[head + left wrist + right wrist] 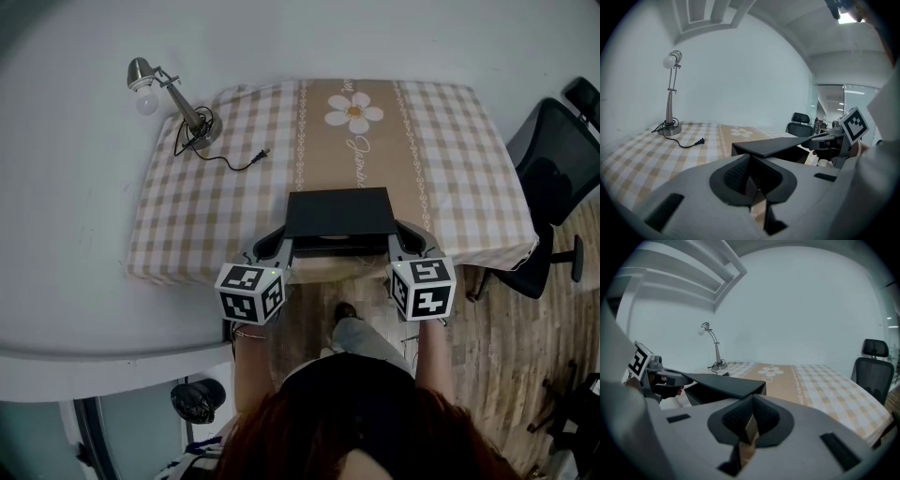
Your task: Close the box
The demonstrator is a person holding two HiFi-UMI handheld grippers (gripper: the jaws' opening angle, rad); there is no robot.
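Checked tablecloth (187,216), lamp (173,94) at back. Black box (339,214) at near edge, lid half-down. L gripper (270,246) & R gripper (409,240) each look pinched on its tan front flap (750,427), prob. to tuck it in.

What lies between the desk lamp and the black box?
Only the lamp's loose cord and plug on the checked cloth, seen in the head view.
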